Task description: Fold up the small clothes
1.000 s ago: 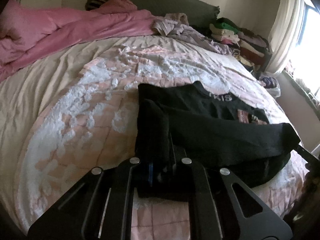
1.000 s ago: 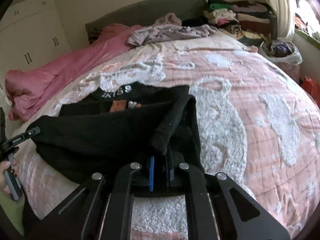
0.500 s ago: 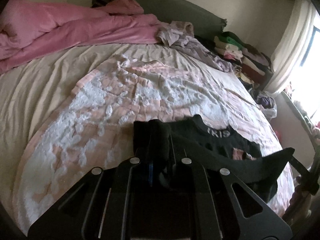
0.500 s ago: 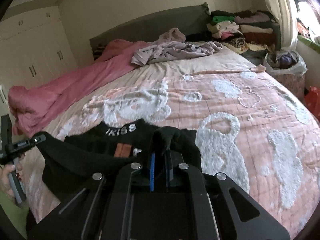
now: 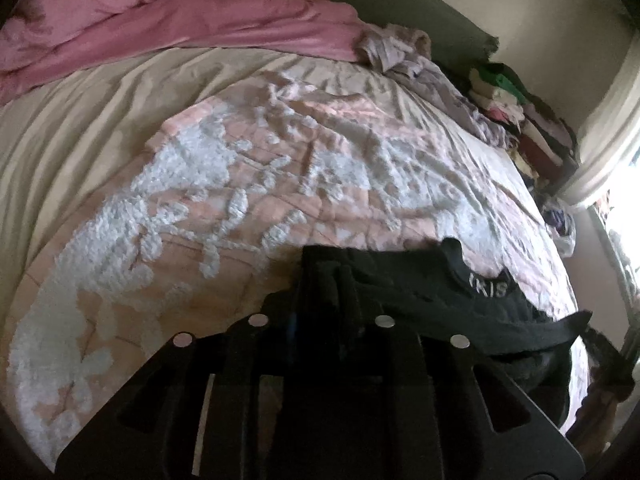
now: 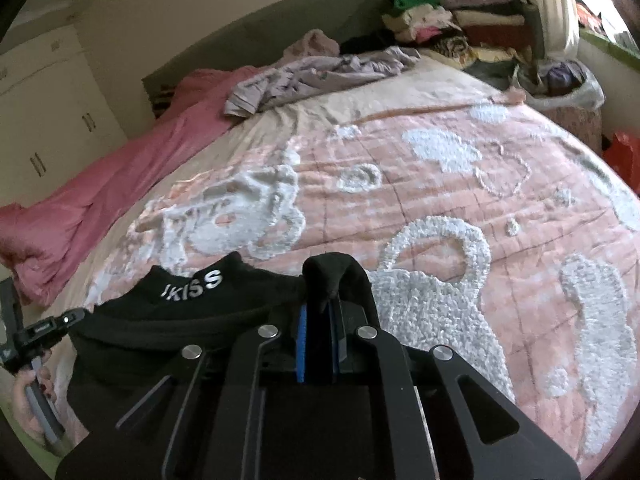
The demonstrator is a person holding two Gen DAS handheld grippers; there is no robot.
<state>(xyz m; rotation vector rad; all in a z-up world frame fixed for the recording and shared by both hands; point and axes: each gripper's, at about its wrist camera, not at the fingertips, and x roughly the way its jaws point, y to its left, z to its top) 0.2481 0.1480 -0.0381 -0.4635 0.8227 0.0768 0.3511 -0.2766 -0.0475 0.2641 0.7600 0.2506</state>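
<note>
A black top (image 5: 404, 280) with a white-lettered collar (image 6: 192, 282) lies on the pink and white tufted blanket (image 6: 440, 196). Its lower half is folded up towards the collar. My left gripper (image 5: 320, 304) has a bunched corner of the top between its fingers, and its jaws are just opening. My right gripper (image 6: 320, 304) is shut on the other corner, which humps over its blue pads (image 6: 301, 340). The right wrist view also shows the left gripper's tip (image 6: 52, 328) at the far left, in a person's hand (image 6: 28, 404).
A pink duvet (image 5: 180, 20) lies along the far side of the bed. A crumpled lilac garment (image 6: 320, 72) sits near the green headboard (image 6: 260, 36). Stacked folded clothes (image 6: 440, 20) and a bag of clothes (image 6: 568, 84) stand beyond the bed. White wardrobe doors (image 6: 52, 100) are on the left.
Both grippers have carried the top's lower edge up the bed towards the collar. The fold now covers the chest print, and only the collar lettering shows.
</note>
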